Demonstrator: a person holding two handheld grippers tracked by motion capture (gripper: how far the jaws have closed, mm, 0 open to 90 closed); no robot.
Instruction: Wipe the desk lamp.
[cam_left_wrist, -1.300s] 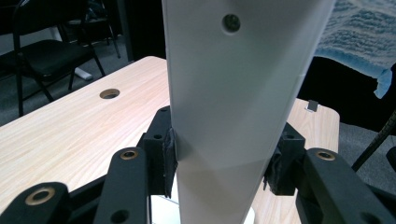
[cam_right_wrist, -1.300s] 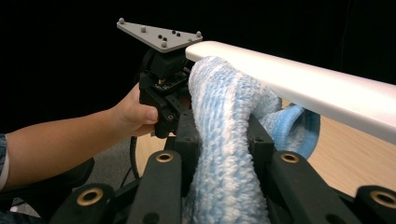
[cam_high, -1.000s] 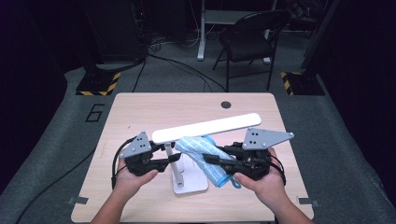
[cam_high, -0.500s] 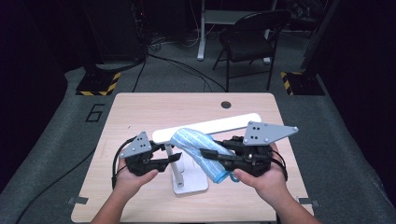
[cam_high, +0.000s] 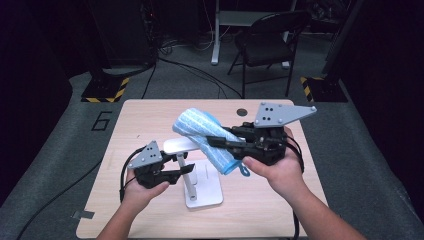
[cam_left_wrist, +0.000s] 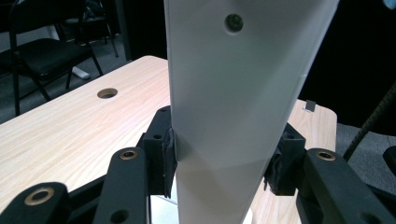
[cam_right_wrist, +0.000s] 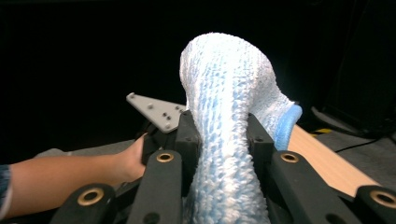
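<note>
Your right hand-held gripper (cam_high: 212, 141) pinches the blue cloth (cam_high: 202, 136) at frame centre, above the desk (cam_high: 260, 200). Your left hand-held gripper (cam_high: 184, 166) clamps the white lamp (cam_high: 192, 177), lower left of centre.

lamp head (cam_high: 182, 145) partly hidden under cloth (cam_high: 205, 137)

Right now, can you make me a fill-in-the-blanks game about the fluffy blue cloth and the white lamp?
1. The right gripper is shut on the fluffy blue ____.
2. The left gripper clamps the white desk lamp's flat ____.
3. The lamp's square base stands on the light wooden ____.
4. Behind the table stands a black folding ____.

Missing words: cloth; head; table; chair
</note>
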